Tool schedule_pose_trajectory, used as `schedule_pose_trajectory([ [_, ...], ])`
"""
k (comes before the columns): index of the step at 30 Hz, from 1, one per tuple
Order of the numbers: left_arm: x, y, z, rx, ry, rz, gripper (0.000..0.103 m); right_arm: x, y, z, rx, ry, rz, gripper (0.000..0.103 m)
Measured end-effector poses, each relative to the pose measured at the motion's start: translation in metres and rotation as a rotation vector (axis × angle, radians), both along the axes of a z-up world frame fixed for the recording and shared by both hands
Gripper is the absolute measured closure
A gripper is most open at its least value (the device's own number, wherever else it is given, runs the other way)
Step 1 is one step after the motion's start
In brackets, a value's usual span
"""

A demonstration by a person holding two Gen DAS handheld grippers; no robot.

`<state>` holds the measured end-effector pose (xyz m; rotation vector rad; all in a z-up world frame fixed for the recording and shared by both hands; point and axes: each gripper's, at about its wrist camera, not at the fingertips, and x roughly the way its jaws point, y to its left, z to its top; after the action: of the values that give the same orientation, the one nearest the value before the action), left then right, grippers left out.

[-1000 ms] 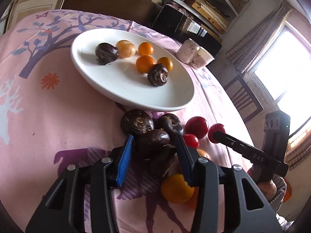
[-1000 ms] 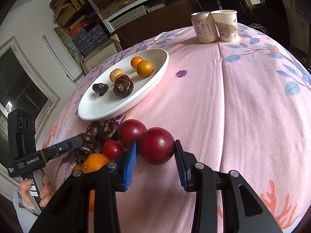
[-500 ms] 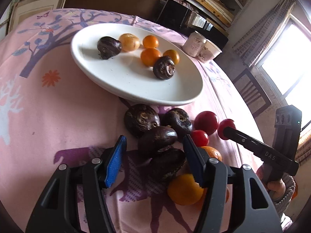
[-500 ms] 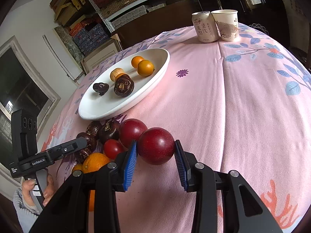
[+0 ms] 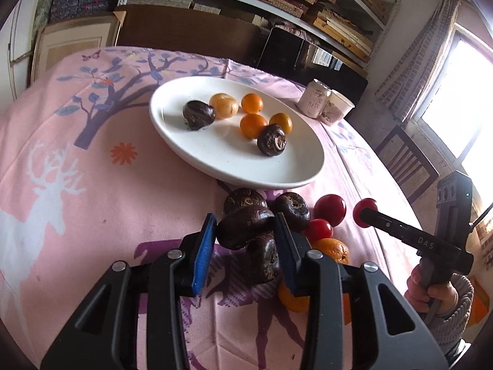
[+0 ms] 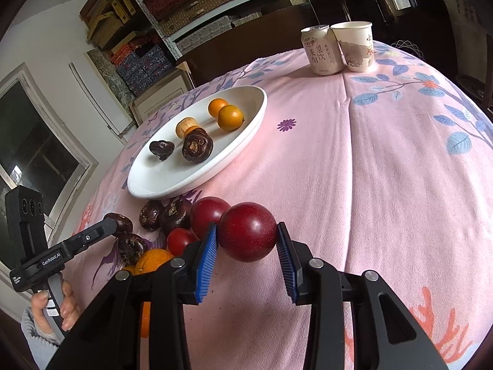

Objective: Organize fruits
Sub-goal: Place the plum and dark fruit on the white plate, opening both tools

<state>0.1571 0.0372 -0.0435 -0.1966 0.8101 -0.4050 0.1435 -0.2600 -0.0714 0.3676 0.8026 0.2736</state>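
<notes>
left tool: the left tool (image 5: 245, 240) is clenched on a dark brown, wrinkled, roundish fruit (image 5: 245, 226), which sits between its blue pads just above the loose pile
right tool: the right tool (image 6: 246, 246) is clenched on a glossy dark red round plum (image 6: 248, 231), low over the pink printed cloth on the counter (image 6: 354, 185)
fruits: more dark fruits, red ones and oranges lie heaped on the cloth just in front of the wide white ceramic plate (image 5: 197, 151); the plate already carries two dark fruits and four orange and yellow ones
risk, grip: the dark fruit is lumpy and held near the pad tips, so it may twist out if carried fast
risk, pile: another dark fruit (image 5: 265, 260) lies right under the held one; a low pass could knock it or set the round red ones rolling
risk, plate: the near rim stands raised; a fruit brought in too low would strike it
room: the near half of the plate is bare, as is the cloth to the right; a can and paper cup stand well apart at the far side
edges: the counter curves away close behind the pile on the person's side
</notes>
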Motion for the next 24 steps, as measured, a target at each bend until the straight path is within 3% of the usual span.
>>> schedule_pose_trajectory([
  [5,-0.005,0.005,0.011,-0.011,-0.042,0.011,0.066,-0.012,0.002,0.014,-0.027,-0.084,-0.012,0.064],
  [11,-0.009,0.013,0.022,-0.048,-0.086,0.030,0.066,-0.015,0.001,0.019,-0.036,-0.111,-0.023,0.064],
  [14,-0.007,0.005,0.032,0.048,-0.138,0.060,0.066,-0.017,0.002,0.024,-0.044,-0.136,-0.029,0.064],
  [20,0.025,-0.013,0.054,0.093,-0.149,0.053,0.066,0.005,0.012,0.046,-0.009,-0.141,0.011,0.064],
  [24,0.046,-0.029,0.056,0.128,-0.162,0.062,0.066,0.036,0.034,0.066,-0.057,-0.171,0.040,0.065],
])
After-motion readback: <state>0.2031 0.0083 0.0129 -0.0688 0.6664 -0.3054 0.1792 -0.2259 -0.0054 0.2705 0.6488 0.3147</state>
